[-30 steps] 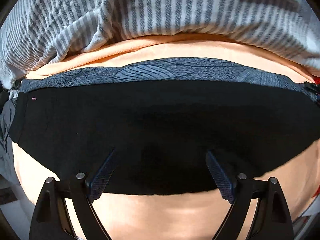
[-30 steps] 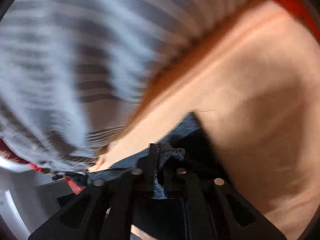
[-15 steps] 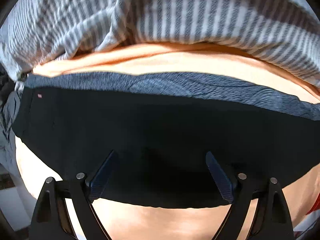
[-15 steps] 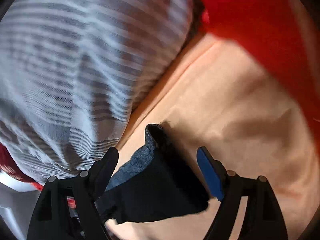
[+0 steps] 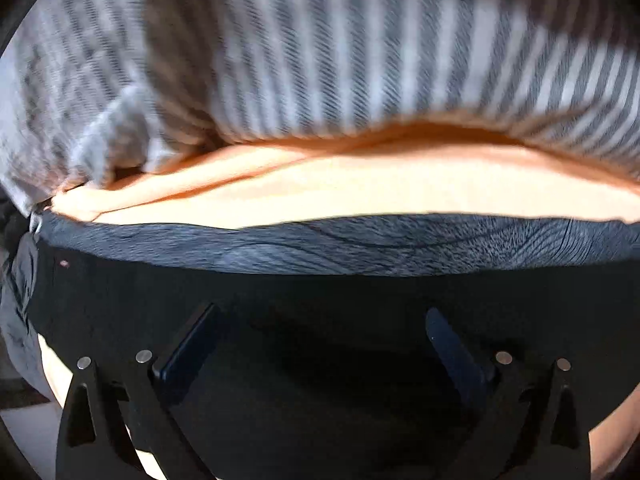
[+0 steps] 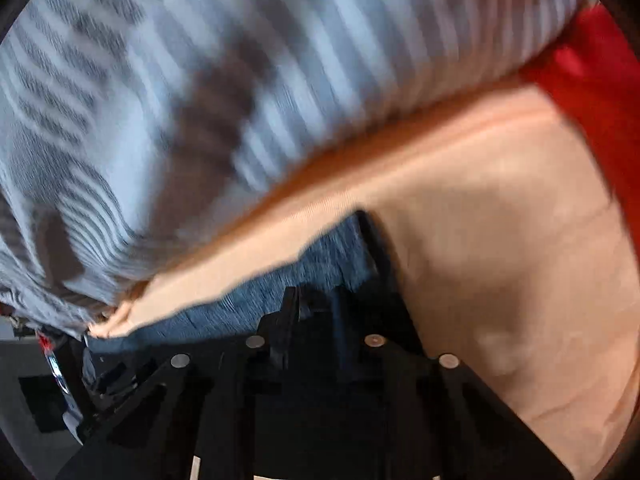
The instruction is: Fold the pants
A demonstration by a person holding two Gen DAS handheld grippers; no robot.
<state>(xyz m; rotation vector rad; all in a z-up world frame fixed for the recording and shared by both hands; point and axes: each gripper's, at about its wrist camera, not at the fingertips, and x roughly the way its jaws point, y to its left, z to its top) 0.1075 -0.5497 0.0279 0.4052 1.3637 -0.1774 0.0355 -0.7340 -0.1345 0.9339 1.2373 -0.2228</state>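
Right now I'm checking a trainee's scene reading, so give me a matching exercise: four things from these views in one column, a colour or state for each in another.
Things:
1. pants
2. striped cloth
3. left gripper
4. right gripper

States:
A. grey and white
B. jaws wide apart above the fabric
C. black, grey inner side showing along one edge
D. jaws nearly together on a dark fabric edge

Pairs: 1-C, 2-A, 3-B, 4-D
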